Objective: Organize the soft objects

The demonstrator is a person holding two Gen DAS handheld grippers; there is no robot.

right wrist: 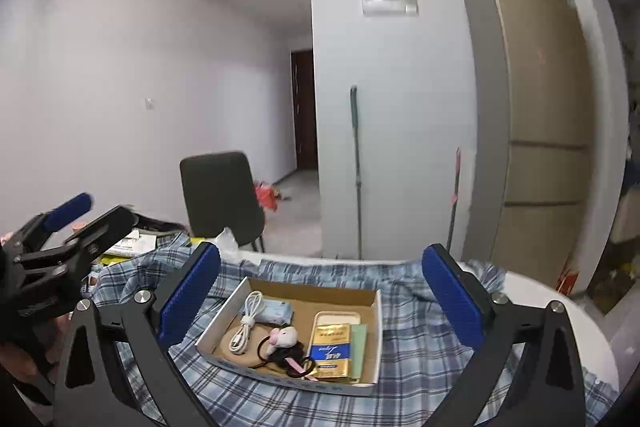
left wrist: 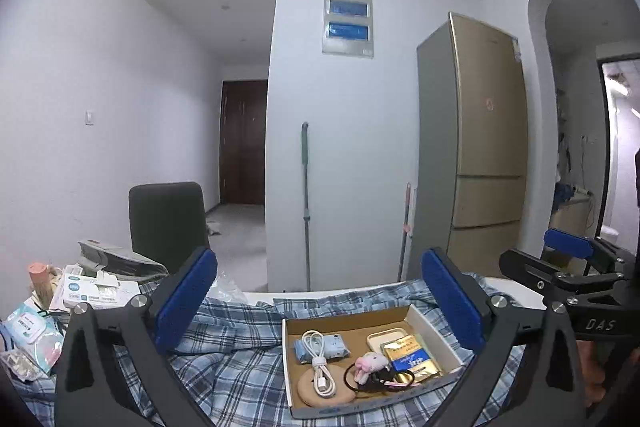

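Observation:
A shallow cardboard box (left wrist: 434,329) (right wrist: 372,339) sits on a blue plaid cloth (left wrist: 236,359) (right wrist: 408,399). Inside lie a coiled white cable (left wrist: 318,359) (right wrist: 245,323), a pale blue tissue pack (left wrist: 334,344) (right wrist: 276,310), a pink plush hair tie (left wrist: 370,364) (right wrist: 282,339), a gold and blue packet (left wrist: 412,355) (right wrist: 332,349) and a round tan pad (left wrist: 306,389). My left gripper (left wrist: 320,303) is open above the box with nothing between its blue pads. My right gripper (right wrist: 320,301) is also open and holds nothing. Each gripper shows at the edge of the other's view.
Tissue packs and boxes (left wrist: 94,289) clutter the table's left end. A dark chair (left wrist: 166,223) (right wrist: 220,199) stands behind the table. Farther back stand a mop (left wrist: 306,203) against the white wall and a gold fridge (left wrist: 486,143) at right.

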